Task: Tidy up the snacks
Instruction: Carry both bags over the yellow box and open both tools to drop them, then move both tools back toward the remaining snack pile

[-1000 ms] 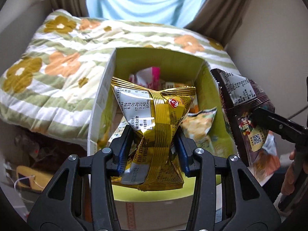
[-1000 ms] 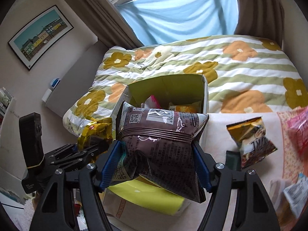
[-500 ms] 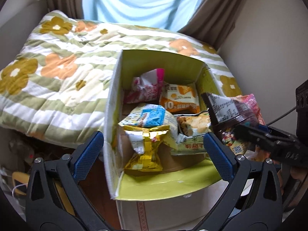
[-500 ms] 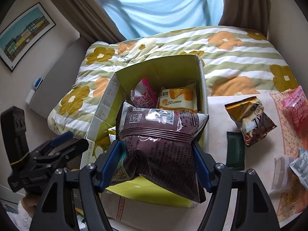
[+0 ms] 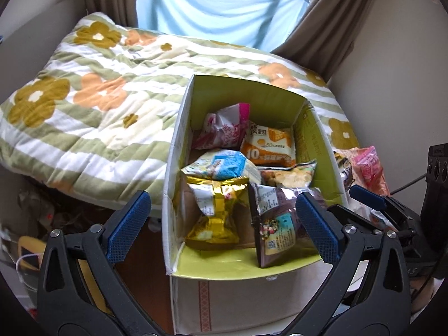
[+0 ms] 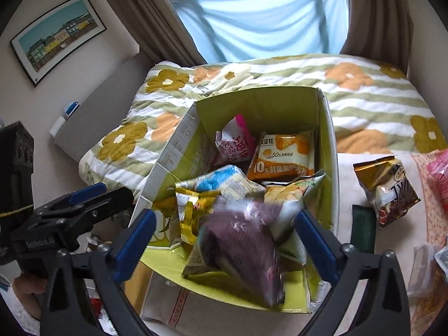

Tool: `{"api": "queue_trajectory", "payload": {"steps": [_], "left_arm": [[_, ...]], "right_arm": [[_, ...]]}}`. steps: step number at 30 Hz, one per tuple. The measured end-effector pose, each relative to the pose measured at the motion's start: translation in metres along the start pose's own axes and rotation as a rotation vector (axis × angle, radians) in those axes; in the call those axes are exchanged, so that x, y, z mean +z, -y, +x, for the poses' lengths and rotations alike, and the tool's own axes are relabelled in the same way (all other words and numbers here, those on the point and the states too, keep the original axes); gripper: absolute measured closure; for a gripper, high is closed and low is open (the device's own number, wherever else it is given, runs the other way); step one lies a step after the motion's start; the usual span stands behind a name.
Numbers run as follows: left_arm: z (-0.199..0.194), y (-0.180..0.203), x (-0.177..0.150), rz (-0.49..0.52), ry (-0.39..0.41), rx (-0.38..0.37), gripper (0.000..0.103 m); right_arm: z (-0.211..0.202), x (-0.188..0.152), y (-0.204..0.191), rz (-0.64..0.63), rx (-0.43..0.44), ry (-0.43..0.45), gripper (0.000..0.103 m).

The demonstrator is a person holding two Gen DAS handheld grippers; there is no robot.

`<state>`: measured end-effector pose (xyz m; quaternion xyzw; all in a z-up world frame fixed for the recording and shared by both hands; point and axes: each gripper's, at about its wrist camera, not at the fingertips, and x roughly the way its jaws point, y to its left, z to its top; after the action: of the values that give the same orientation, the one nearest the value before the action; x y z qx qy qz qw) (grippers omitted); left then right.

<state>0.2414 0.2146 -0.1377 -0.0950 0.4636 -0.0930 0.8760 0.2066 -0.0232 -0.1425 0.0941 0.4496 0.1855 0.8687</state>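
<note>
Both the left tongs (image 5: pixel 222 225) and the right tongs (image 6: pixel 224 240) are spread wide above the box (image 5: pixel 179 128), and nothing is gripped; the right jaws have just been opening. The gold bag (image 5: pixel 217 210) is seen inside the box at its near left corner, and the brown bag (image 5: pixel 275 229) is lodged just beside it, tilted against the near wall. Beyond the box, a quilt (image 5: pixel 92 98) is spread.

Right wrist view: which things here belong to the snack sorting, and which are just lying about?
Part of the job:
- green box, already holding packets
- purple packet, just let go by the right gripper, its jaws having just opened
- gold packet in the box
- brown-and-gold packet outside the box

Lying about:
- flowered quilt
- framed picture
- blue sheet
</note>
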Motion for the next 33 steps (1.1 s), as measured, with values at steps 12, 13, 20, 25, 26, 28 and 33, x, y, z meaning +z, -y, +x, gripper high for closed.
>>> {"api": "queue_trajectory", "payload": {"steps": [12,13,20,25,26,28,33], "left_arm": [[-0.007,0.002,-0.007,0.009,0.011,-0.003,0.0],[-0.007,0.003,-0.007,0.011,0.012,-0.005,0.0],[-0.01,0.01,-0.002,0.051,0.015,-0.046,0.0],[-0.007,0.027,0.002,0.102,0.007,-0.092,0.0],[-0.007,0.03,0.001,0.11,0.007,-0.096,0.0],[-0.007,0.041,0.002,0.123,0.012,-0.106,0.0],[-0.006,0.075,0.003,0.145,0.019,-0.125,0.0]], "right_arm": [[-0.005,-0.004,0.0,-0.014,-0.033,-0.011,0.003],[-0.007,-0.004,0.0,-0.012,-0.031,-0.008,0.003],[-0.026,-0.004,-0.002,0.001,-0.059,0.027,0.003],[-0.05,-0.005,0.01,0.059,-0.101,0.071,0.003],[-0.055,-0.006,0.013,0.072,-0.107,0.079,0.003],[-0.067,-0.007,0.024,0.102,-0.123,0.098,0.003],[-0.094,-0.009,0.056,0.154,-0.165,0.127,0.003]]}}
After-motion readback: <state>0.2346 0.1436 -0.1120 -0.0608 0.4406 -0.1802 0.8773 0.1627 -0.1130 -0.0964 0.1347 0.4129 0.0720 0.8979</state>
